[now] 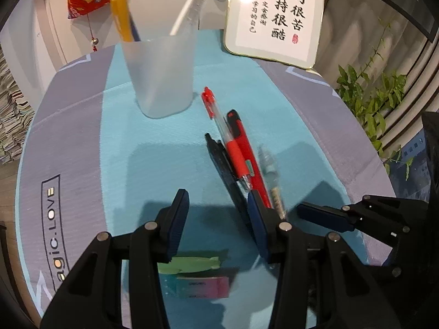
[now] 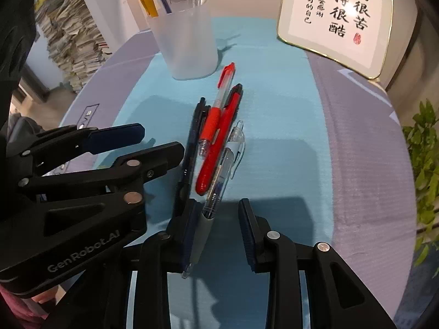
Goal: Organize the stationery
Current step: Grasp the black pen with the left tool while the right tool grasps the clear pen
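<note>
In the right wrist view the right gripper (image 2: 219, 233) stands parted around the grey-gripped clear pen (image 2: 216, 189): the pen leans on the left-hand pad while the other pad stands clear of it, so the pen reads as released, not clamped. Its long axis runs from lower centre up toward the frosted cup (image 2: 186, 44) at upper centre, alongside the black pen (image 2: 189, 148), the fat red pen (image 2: 219, 142) and the red-capped pen (image 2: 216, 107), all lying on the blue mat of the bench (image 2: 370, 142). The right gripper is plainly the nearer one to this pen. The left gripper (image 1: 216, 224) hangs open and empty just left of the bundle. Only the left wrist view shows the green notes (image 1: 192, 264) and a pink eraser (image 1: 203, 286) at bottom centre — the right view alone shows the pen's tip between the pads
</note>
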The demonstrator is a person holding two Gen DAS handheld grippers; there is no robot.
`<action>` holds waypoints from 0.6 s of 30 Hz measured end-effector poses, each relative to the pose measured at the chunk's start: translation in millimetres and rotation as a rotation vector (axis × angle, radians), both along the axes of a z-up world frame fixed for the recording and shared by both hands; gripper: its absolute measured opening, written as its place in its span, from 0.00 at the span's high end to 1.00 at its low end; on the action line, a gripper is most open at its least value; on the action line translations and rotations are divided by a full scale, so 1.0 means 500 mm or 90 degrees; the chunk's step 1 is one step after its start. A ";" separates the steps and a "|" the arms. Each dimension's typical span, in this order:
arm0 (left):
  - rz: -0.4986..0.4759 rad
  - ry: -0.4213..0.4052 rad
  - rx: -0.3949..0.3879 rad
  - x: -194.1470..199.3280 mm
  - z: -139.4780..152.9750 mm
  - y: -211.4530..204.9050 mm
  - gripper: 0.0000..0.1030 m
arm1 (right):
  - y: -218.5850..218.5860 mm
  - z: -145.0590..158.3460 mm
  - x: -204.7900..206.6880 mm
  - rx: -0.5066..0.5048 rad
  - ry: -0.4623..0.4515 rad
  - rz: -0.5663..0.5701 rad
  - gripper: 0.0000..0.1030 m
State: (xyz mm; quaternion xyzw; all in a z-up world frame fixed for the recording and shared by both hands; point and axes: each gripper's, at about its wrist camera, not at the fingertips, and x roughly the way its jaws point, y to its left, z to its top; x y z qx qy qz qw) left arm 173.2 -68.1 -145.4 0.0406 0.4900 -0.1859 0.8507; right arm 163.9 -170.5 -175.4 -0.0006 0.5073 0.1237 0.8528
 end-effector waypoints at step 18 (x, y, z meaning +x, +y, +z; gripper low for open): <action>-0.009 0.031 -0.006 0.016 -0.016 0.004 0.85 | -0.083 0.009 -0.006 0.041 -0.006 -0.026 0.83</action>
